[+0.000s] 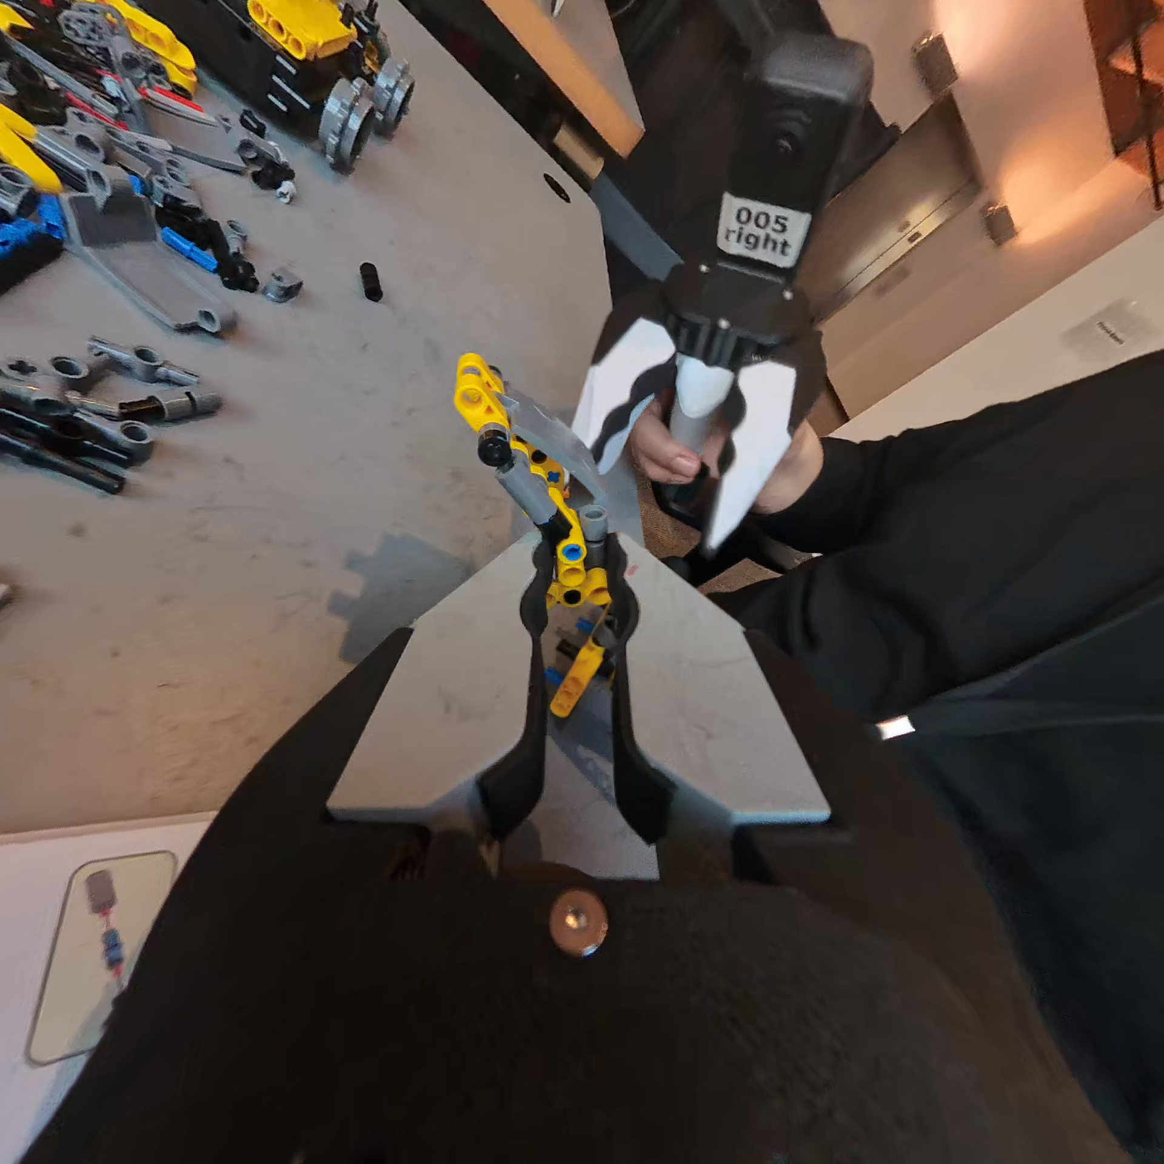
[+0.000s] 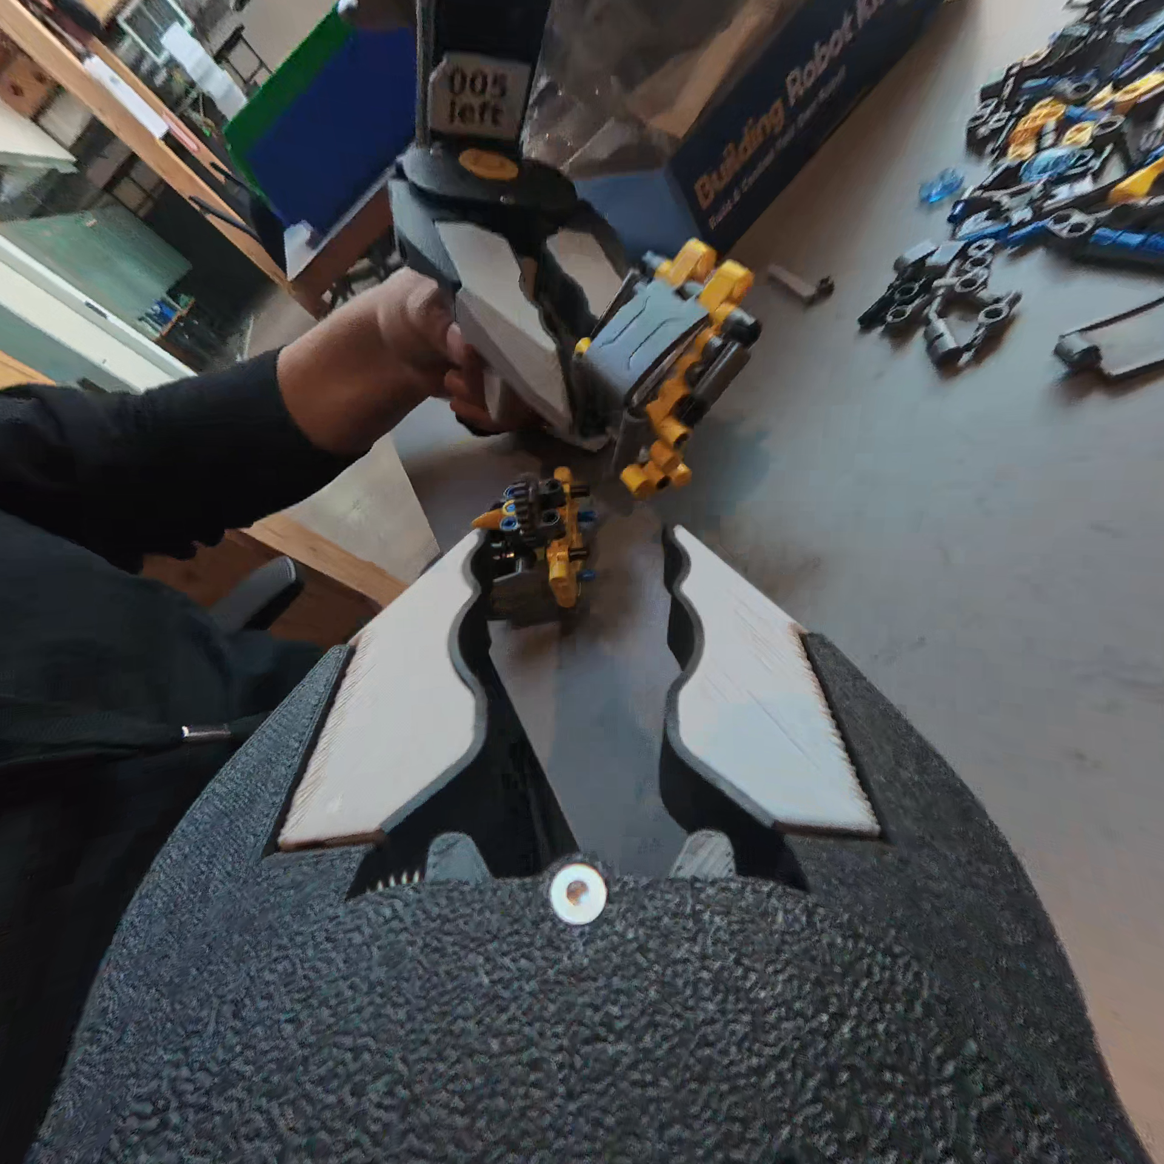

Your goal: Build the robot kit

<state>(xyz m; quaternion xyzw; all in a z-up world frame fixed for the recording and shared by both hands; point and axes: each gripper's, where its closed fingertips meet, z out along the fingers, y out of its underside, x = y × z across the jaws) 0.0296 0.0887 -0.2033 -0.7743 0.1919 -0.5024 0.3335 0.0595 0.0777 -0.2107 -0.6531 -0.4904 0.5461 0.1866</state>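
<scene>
My left gripper (image 1: 576, 554) is shut on a yellow and grey brick assembly (image 1: 504, 434) and holds it above the grey table (image 1: 283, 598). In the right wrist view this left gripper (image 2: 589, 409) holds the assembly (image 2: 667, 353) tilted, with a grey panel facing up. My right gripper (image 2: 576, 538) is open, low over the table. A small yellow and black brick assembly (image 2: 542, 542) with blue pins sits between its fingertips, close to the left one. In the left wrist view the right gripper (image 1: 661, 501) hangs open just beyond the held assembly.
Loose grey, black, yellow and blue parts (image 1: 94, 157) lie at the far left, beside a partly built vehicle with grey wheels (image 1: 353, 113). An instruction page (image 1: 94, 945) lies near the front. A dark blue box (image 2: 787, 126) and more parts (image 2: 1071, 126) sit farther back. About 4 centimeters separates my left fingertips from my right.
</scene>
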